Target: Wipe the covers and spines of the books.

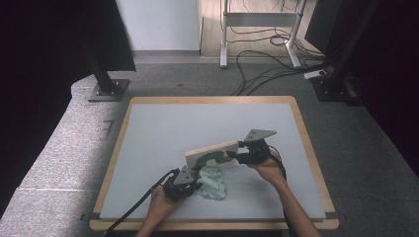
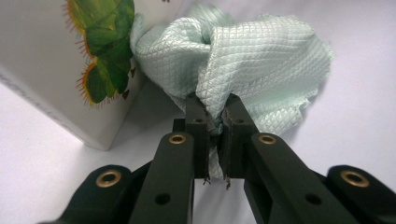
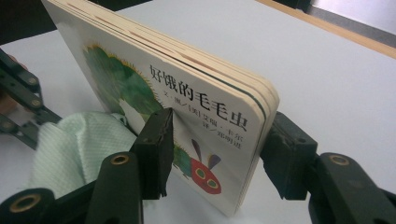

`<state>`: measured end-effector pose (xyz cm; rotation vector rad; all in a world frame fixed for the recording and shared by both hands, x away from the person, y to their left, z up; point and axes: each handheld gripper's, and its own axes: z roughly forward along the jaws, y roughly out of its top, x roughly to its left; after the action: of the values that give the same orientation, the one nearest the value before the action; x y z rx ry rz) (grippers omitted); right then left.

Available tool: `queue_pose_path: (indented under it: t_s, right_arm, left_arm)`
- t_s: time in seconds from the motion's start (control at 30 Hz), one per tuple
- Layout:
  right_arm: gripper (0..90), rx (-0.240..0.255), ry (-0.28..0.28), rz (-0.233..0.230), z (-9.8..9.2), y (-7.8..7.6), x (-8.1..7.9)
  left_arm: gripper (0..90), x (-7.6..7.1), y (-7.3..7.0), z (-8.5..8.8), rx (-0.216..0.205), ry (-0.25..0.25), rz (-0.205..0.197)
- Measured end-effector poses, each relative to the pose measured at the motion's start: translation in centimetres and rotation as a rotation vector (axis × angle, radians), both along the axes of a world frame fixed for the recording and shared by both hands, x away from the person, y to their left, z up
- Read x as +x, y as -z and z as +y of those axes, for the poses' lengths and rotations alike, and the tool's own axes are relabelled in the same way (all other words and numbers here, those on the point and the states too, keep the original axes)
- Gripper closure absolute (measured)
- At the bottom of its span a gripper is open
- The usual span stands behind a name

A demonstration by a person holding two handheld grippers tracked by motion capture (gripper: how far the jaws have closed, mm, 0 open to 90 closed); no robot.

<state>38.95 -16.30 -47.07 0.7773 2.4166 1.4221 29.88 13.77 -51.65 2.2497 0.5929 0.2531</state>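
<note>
On the left, the person's left gripper point(image 1: 190, 183) sits low near the front of the white table point(image 1: 163, 128). Its two black jaws are squeezed tight on a fold of the pale green cloth point(image 1: 213, 182). From the left gripper view you can see the bumpy cloth point(image 2: 252, 60) bunched up in a soft heap, with a bit of it pinched between the jaws. The cloth lies on the table and touches the front of the book.

In the middle, the board book point(image 1: 212, 150) stands up on its edge and leans a little. It has a green caterpillar with a red face on its cover point(image 3: 140, 93) and black Chinese words beside it. The cloth point(image 3: 79, 144) sits right against that cover.

On the right, the right gripper point(image 1: 241, 150) holds the book by its end. One jaw presses on the picture side and the other on the back, so the thick pages are clamped between them.
</note>
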Motion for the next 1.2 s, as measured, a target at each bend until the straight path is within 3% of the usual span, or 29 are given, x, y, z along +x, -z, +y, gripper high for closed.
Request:
queue_pose_path:
  t_s: [0.33, 0.43, 0.67, 0.93, 1.2]
  right_arm:
    - [47.3, 0.0, 0.004, -0.003, 0.0, 0.0, -0.1]
    - [47.3, -0.003, 0.004, -0.003, 0.0, 0.0, -0.1]
    - [47.3, -0.002, 0.005, -0.003, 0.0, 0.0, -0.2]
    - [47.1, -0.005, 0.007, -0.007, 0.0, 0.0, -0.3]
    - [46.0, -0.003, 0.007, -0.008, 0.1, 0.1, -0.3]
  left_arm:
    - [83.5, 0.0, -2.8, 4.4, -0.018, -0.017, -0.006]
    - [83.4, 0.3, -3.3, 6.0, 0.0, -0.058, -0.012]
    - [83.2, 1.1, -3.1, 8.7, -0.032, -0.158, 0.001]
    - [82.7, 2.8, -0.5, 6.9, -0.007, -0.192, 0.043]
    - [82.2, 3.2, 0.3, 6.1, -0.022, -0.194, 0.042]
